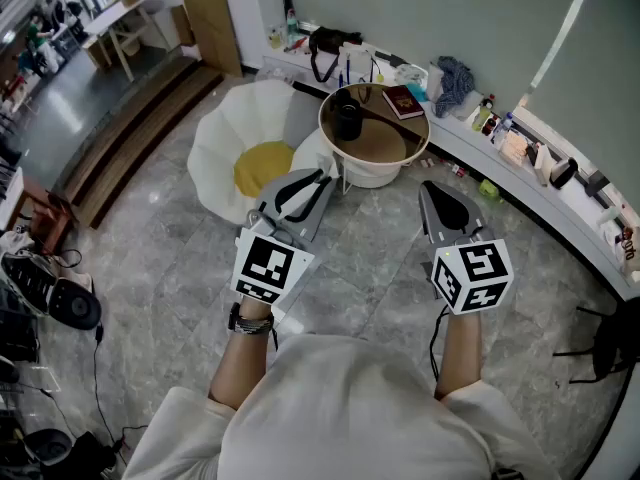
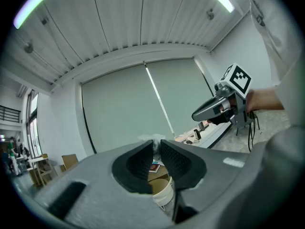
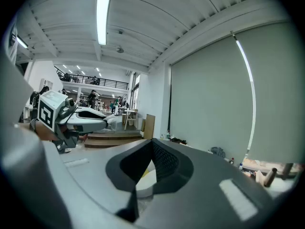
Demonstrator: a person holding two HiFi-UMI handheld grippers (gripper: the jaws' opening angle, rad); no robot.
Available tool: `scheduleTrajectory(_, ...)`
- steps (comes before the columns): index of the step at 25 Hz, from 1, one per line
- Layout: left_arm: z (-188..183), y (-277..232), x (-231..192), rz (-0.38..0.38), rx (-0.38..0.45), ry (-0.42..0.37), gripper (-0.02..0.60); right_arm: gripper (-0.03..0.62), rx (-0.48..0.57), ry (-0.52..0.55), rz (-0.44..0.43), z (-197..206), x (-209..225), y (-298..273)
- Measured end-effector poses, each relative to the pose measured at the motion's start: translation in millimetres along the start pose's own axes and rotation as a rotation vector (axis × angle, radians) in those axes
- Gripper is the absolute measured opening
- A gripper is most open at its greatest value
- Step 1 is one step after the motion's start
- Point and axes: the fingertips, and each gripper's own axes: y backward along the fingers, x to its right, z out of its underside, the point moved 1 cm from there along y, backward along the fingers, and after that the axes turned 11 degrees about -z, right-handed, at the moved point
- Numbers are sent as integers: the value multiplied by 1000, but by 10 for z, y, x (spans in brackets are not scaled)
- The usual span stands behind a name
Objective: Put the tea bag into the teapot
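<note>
A dark teapot (image 1: 347, 120) stands on a small round brown table (image 1: 385, 146), beside a red book (image 1: 403, 101). I cannot make out a tea bag in any view. Both grippers are held up over the floor, short of the table. My left gripper (image 1: 322, 180) (image 2: 157, 144) points at the table with a narrow gap between its jaws and nothing in it; the book (image 2: 155, 167) shows through the gap. My right gripper (image 1: 432, 190) (image 3: 152, 145) has its tips touching and holds nothing. Each gripper also shows in the other's view.
A white flower-shaped seat with a yellow middle (image 1: 250, 158) stands left of the table. A curved white counter (image 1: 520, 183) crowded with bottles, bags and a cloth runs behind. Wooden steps (image 1: 130, 138) lie at the left, shoes and cables (image 1: 40, 278) near the left edge.
</note>
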Motion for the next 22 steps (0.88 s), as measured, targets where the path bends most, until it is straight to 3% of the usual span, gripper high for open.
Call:
scheduleTrajectory(6,-52,-11,129,-22,-14,4,57,6,51,-31,-19,-45,118,168)
scheduleTrajectory(12,-91,-53,408,-35,-25,8,57,6,37,1,-28,60,318,398)
scheduleTrajectory(22,-65,-102,776,-60,-63,66,57,6,31,-40,-45,265,641,673)
